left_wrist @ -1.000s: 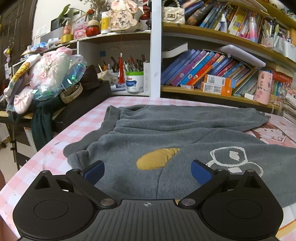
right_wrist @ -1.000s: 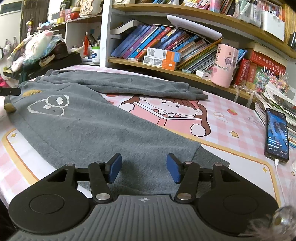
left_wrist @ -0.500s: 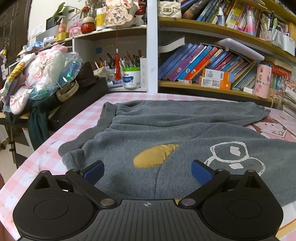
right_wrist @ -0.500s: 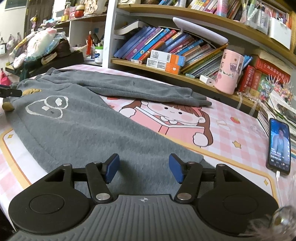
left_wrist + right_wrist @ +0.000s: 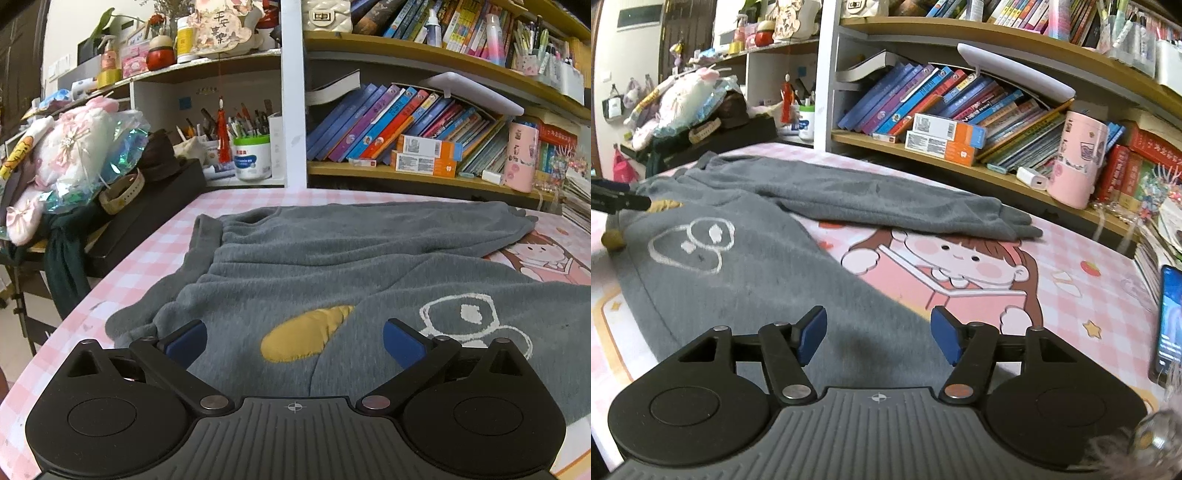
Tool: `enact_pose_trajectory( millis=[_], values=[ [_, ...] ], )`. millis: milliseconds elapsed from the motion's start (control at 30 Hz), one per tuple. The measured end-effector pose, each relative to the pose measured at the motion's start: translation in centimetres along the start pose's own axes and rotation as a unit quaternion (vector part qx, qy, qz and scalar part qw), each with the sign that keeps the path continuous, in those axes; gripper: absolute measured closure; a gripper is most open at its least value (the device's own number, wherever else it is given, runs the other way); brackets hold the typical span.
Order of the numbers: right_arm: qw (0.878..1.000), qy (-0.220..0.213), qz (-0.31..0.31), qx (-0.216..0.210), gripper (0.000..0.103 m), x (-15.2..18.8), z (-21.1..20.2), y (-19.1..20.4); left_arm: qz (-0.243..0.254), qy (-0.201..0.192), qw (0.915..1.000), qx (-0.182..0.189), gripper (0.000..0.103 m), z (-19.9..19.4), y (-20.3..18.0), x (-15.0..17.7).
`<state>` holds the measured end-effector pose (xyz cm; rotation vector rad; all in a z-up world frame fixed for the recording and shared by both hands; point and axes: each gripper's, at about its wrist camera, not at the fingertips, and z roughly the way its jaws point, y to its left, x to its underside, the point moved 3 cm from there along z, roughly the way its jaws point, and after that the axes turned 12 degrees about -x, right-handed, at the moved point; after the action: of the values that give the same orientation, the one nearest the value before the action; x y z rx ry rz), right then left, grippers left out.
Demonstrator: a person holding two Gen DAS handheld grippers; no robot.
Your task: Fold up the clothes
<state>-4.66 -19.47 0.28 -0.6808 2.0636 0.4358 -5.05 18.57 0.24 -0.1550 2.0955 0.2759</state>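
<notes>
Found one pair of grey fleece trousers (image 5: 332,258) spread lengthwise on the pink checked table mat (image 5: 1071,302), waistband toward the left end and cuffs toward the right. Counted two legs, lying apart in a shallow V: the far leg along the bookshelf side, the near leg along the front edge. Saw no leg laid over the other and no fold across the length; noted only slight bunching at the waistband.

Recorded the left gripper (image 5: 293,345) poised low over the waist end, fingers spread wide, nothing held between them. Recorded the right gripper (image 5: 879,338) over the near leg toward its cuff, fingers likewise well apart and empty. Could not tell whether either set of pads touched the fleece.

Judged the placement deliberate: one tool at each end of the near leg, jaws opened enough to admit a thickness of cloth, so as to take both ends at once and keep the soft fabric from sagging.

Counted one yellow patch (image 5: 303,336) and one white outline print (image 5: 469,317) on the near leg. Also noted one phone (image 5: 1169,317) lying on the mat at the right, clear of the garment.
</notes>
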Motion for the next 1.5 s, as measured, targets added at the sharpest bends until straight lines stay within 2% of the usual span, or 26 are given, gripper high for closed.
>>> enact_pose_trajectory(
  millis=[467,933,1233,1500],
  values=[
    [1.0,-0.004,0.008,-0.02,0.038,-3.1,3.5,-3.0,-0.007,0.006,0.9999,0.006,0.0,2.5,-0.4,-2.2],
    [0.999,0.012,-0.003,-0.047,0.033,-5.3,7.2,-5.2,0.0,0.015,0.9999,0.006,0.0,5.6,-0.9,-3.7],
    [0.997,0.009,0.033,-0.063,0.029,-6.7,8.8,-7.6,-0.043,0.023,0.9988,0.01,0.0,7.2,-0.5,-4.3],
    [0.998,0.012,0.029,-0.061,0.026,-7.5,9.6,-8.7,-0.037,0.028,0.9989,0.002,0.0,8.6,-0.5,-4.9]
  ],
)
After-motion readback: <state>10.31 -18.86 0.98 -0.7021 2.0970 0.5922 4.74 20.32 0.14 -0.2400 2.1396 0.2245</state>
